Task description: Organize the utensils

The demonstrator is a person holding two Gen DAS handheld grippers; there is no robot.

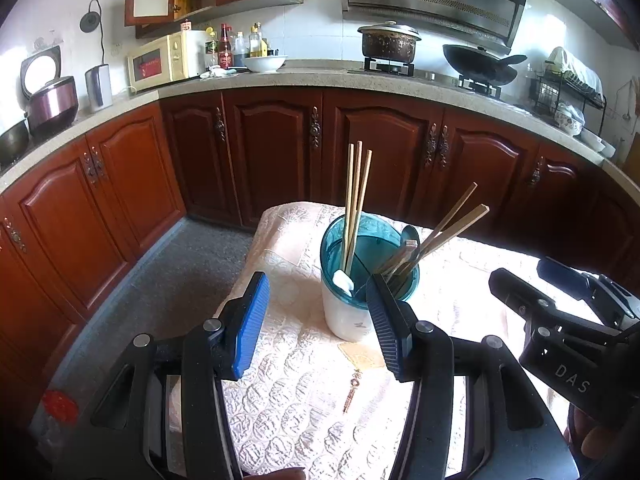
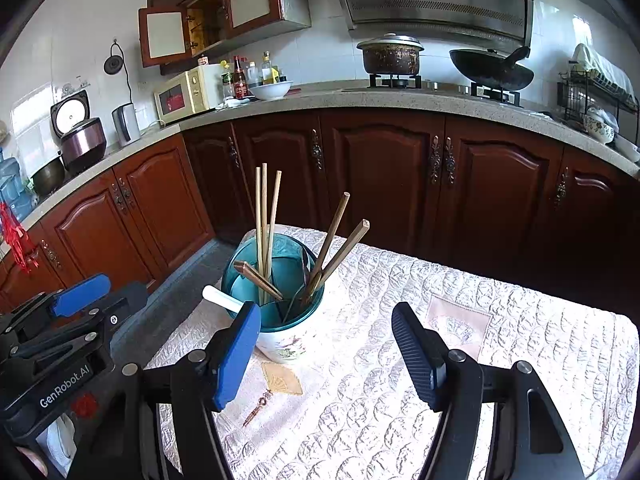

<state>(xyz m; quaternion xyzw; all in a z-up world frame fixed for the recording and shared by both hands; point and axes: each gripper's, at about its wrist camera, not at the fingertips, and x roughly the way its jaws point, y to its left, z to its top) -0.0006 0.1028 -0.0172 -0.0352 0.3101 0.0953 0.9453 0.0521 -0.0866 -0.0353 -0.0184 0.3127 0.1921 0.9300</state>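
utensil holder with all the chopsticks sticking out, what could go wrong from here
The utensil holder stands near the table's left edge, so a nudge from the open left gripper might push it off. The tall chopsticks rise well above the rim; either gripper, including the open right gripper, could snag them and tip it.

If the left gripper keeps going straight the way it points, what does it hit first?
Probably the utensil holder: it stands just ahead of the open left gripper, toward the right finger. Depth is unclear.
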